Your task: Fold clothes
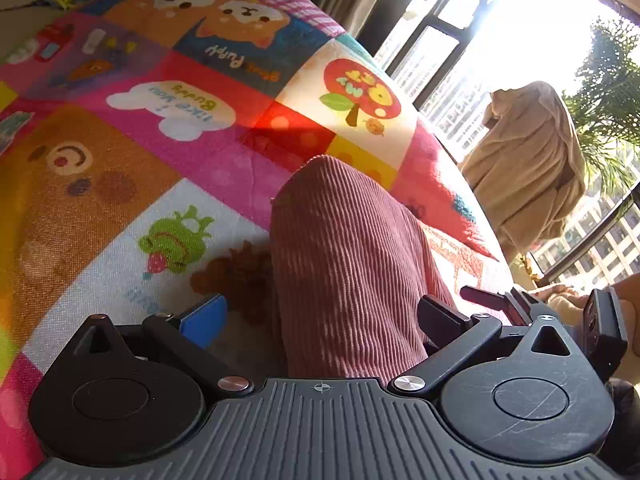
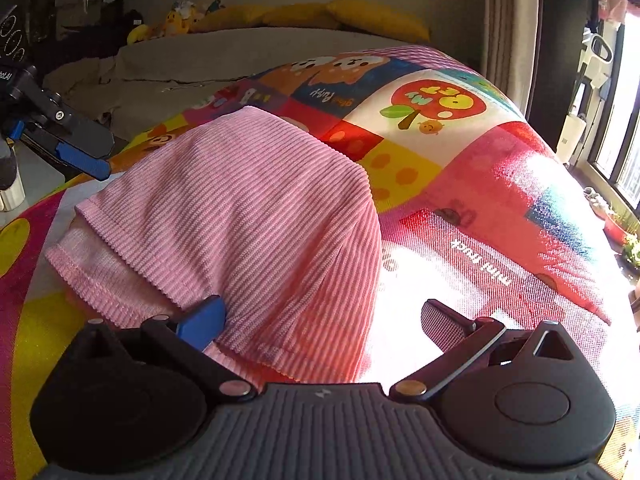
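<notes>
Garment: I see a pink ribbed garment (image 2: 248, 216) lying on the patchwork play mat (image 2: 460, 184), folded into a narrow stack with a hemmed edge showing at 9 o'clock in my right wrist view.
Left view only: from my left wrist camera the same garment (image 1: 344, 264) runs from 6 o'clock up to the centre, looking darker and in shade; beyond the mat at 3 o'clock a beige cloth (image 1: 532, 168) hangs by the bright window (image 1: 480, 40), with a green plant (image 1: 608, 92) behind it.
Right view only: my right wrist camera shows the room side instead: a grey bed (image 2: 248, 56) at 12 o'clock with yellow pillows (image 2: 360, 16) and soft toys at 11 o'clock, none of which my left camera catches.
Left tool: the left tool (image 1: 320, 320) has its jaws spread wide, the garment lying between them; the blue pad (image 1: 204, 320) sits at 7 o'clock, the black finger at 5 o'clock. I cannot tell whether either touches the cloth. In the right view this tool (image 2: 80, 156) appears at 9 o'clock, tilted down toward the mat.
Right tool: the right tool (image 2: 324, 324) is also spread; its blue pad (image 2: 204, 320) lies against the garment's near edge, its other finger over bare mat at 5 o'clock.
Hand: in the left view a hand (image 1: 560, 300) holds the right tool at 4 o'clock, low over the mat edge.
</notes>
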`<action>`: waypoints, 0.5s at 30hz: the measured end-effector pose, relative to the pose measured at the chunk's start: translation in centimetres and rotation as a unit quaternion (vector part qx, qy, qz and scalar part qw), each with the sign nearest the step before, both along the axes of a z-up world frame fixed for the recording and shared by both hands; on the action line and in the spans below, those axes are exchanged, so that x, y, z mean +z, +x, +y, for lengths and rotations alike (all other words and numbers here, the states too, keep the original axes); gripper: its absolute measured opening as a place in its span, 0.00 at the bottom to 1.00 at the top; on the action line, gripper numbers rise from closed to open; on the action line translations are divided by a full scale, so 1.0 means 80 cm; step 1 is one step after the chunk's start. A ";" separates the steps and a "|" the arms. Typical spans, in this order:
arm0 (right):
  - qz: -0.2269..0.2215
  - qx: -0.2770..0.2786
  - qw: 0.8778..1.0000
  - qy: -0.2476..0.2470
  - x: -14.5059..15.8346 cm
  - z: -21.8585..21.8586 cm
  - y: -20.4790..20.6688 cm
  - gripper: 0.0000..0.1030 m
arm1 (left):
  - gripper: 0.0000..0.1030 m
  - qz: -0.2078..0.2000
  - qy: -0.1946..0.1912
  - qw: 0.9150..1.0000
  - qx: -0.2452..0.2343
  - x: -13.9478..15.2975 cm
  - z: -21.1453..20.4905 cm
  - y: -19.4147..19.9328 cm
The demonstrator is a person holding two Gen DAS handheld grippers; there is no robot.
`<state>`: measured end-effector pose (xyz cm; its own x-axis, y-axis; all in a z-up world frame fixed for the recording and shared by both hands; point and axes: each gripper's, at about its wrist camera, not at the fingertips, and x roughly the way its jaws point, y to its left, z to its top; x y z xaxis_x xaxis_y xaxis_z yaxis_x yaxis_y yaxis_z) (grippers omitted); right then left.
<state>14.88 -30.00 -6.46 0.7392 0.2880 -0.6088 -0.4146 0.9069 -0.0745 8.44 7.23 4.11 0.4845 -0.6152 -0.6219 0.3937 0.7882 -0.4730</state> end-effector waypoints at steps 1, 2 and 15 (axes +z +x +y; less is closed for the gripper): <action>0.001 0.000 1.000 0.001 0.000 0.000 0.000 1.00 | 1.00 -0.004 -0.006 1.000 0.004 -0.003 -0.006 0.007; 0.002 0.001 1.000 0.001 0.000 0.000 0.000 1.00 | 1.00 -0.008 -0.011 1.000 0.008 -0.006 -0.011 0.013; 0.052 -0.016 0.986 0.160 0.084 -0.025 0.066 1.00 | 1.00 -0.020 0.061 0.998 0.022 -0.037 -0.044 0.041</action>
<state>20.15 -32.01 0.28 0.6894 0.4548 -0.5639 -0.3748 0.8900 0.2596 11.69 3.67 1.18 0.5352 -0.5136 -0.6706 0.3732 0.8560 -0.3578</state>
